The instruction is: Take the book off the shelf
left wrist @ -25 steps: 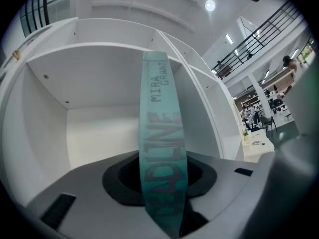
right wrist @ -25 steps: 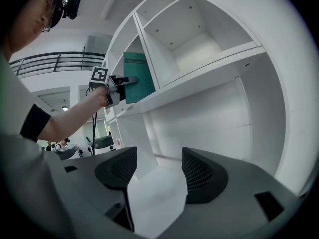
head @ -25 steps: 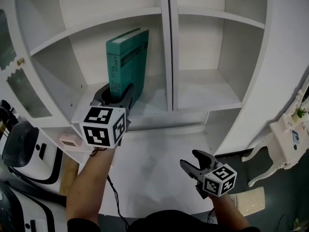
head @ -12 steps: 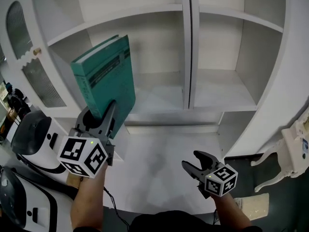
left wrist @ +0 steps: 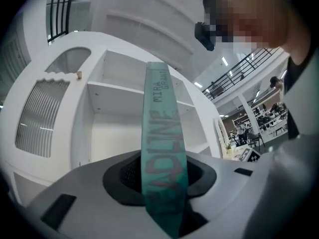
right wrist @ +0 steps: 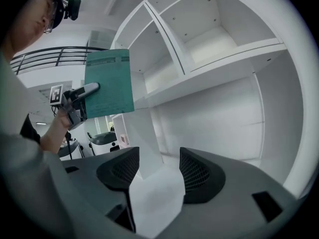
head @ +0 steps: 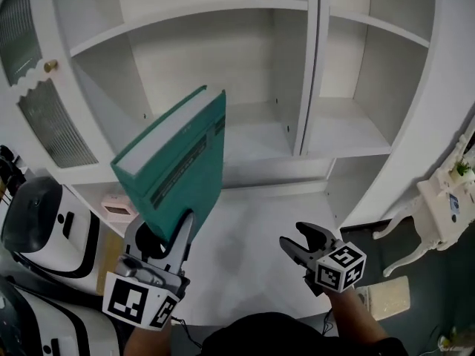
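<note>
**White shelf unit emptied: book clear, carry-away step in hand**

White shelf unit is standing with its compartments bare; the book is hanging in the air in front of its lower left compartment, clear of every board. The left claw is clamping the book at its lower end, the spine running up between the jaws. The right claw is hovering released in front of the shelf unit's right half; its jaws have just been closing a little, with nothing between them.

Judged from this, the removal step is essentially finishing. The next move is calling for a steady grip while carrying the book farther from the shelf unit, since it is being held by one end only and may pivot.

The book is showing as a teal hardback, tilting leftward, with a pale page block along its top and reddish lettering on the spine.
</note>
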